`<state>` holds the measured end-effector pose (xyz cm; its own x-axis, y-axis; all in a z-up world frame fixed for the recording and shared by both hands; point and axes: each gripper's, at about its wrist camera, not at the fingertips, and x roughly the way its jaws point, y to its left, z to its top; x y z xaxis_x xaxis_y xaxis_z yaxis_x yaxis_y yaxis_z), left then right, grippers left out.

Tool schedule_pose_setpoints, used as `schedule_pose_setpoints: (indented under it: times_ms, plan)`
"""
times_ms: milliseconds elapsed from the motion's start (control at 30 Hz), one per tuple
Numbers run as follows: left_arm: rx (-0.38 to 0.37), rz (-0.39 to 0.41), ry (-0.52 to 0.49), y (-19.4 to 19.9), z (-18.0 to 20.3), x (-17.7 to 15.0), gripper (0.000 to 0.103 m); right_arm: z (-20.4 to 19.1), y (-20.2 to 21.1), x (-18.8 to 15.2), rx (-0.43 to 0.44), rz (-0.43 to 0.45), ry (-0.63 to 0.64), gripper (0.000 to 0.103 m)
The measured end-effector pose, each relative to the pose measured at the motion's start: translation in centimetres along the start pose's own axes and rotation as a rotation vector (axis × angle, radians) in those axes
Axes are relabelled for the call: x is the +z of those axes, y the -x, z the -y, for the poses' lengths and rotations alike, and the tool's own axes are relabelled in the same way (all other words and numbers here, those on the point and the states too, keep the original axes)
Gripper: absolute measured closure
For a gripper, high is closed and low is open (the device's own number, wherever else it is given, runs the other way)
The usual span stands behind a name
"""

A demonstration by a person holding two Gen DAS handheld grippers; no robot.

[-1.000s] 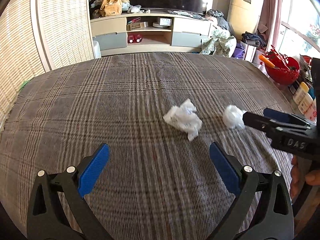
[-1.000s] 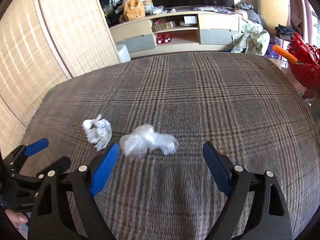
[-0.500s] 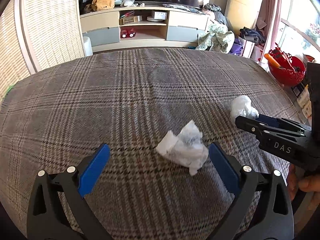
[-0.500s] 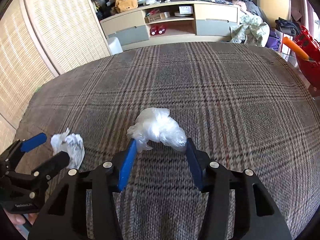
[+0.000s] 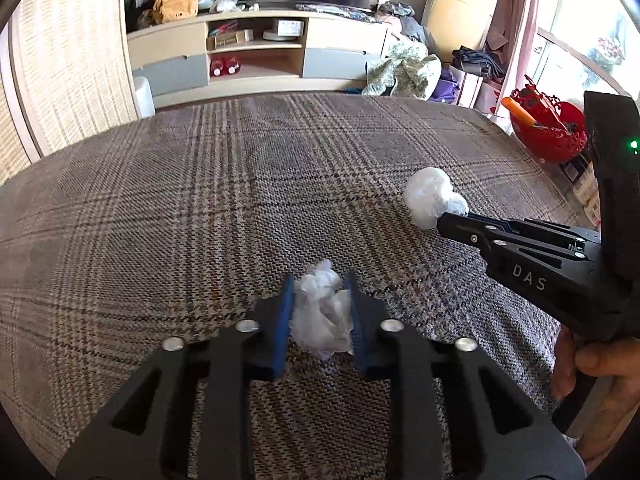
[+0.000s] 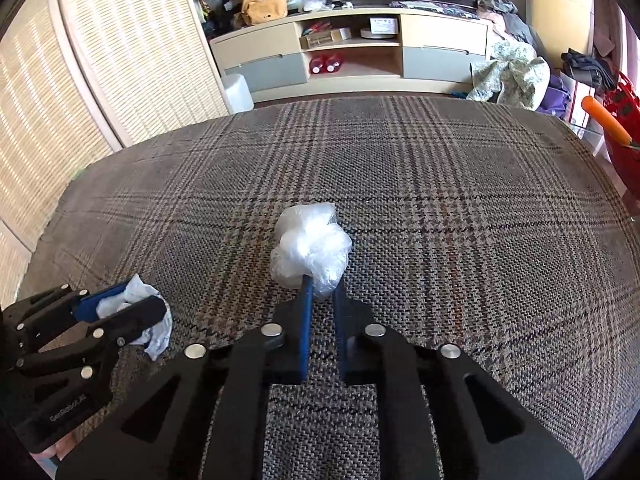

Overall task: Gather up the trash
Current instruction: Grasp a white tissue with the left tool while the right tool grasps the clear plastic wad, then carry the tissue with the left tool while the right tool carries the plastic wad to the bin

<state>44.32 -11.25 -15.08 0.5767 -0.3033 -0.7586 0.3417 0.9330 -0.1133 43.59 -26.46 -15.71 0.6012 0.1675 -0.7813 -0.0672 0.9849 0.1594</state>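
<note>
A crumpled white paper wad (image 5: 322, 312) lies on the brown plaid cloth (image 5: 200, 200), and my left gripper (image 5: 320, 280) is closing on it, its blue pads pressing both sides. To the right, a wad of clear plastic film (image 5: 430, 196) is pinched at its near end by my right gripper (image 5: 450, 220), which is shut on it. In the right wrist view the plastic wad (image 6: 310, 244) bulges out beyond the right gripper (image 6: 322, 284). At the lower left of that view the left gripper (image 6: 140, 300) holds the paper wad (image 6: 156, 332).
A red basket (image 5: 548, 128) with an orange item stands past the cloth's right edge. A low TV cabinet (image 5: 256, 52) and a pile of clothes (image 5: 404, 72) are beyond the far edge. A woven screen (image 6: 100, 60) stands on the left. A hand (image 5: 592, 364) grips the right gripper's handle.
Both grippers moved forward and down to the wads. The left jaws went from wide open to clamped on the paper; the right jaws shut on the plastic.
</note>
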Motion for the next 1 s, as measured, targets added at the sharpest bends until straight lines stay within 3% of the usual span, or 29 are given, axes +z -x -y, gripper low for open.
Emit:
schedule_pose_setpoints:
  times_ms: [100,300,567,1000]
  plan:
    - [-0.001,-0.003,-0.005,0.6,0.0,-0.4,0.095,0.1,1.0,-0.2,0.003,0.012,0.009,0.098]
    - [0.011,0.007,-0.002,2.3,0.1,-1.5,0.095,0.0,3.6,-1.0,0.005,0.043,0.023,0.099]
    - [0.035,0.056,0.009,7.7,1.2,-3.4,0.095,-0.5,8.7,-3.3,0.018,0.090,0.039,0.099]
    - [0.069,0.133,0.014,17.5,4.9,-10.8,0.095,-2.1,18.6,-10.8,0.024,0.180,0.081,0.099]
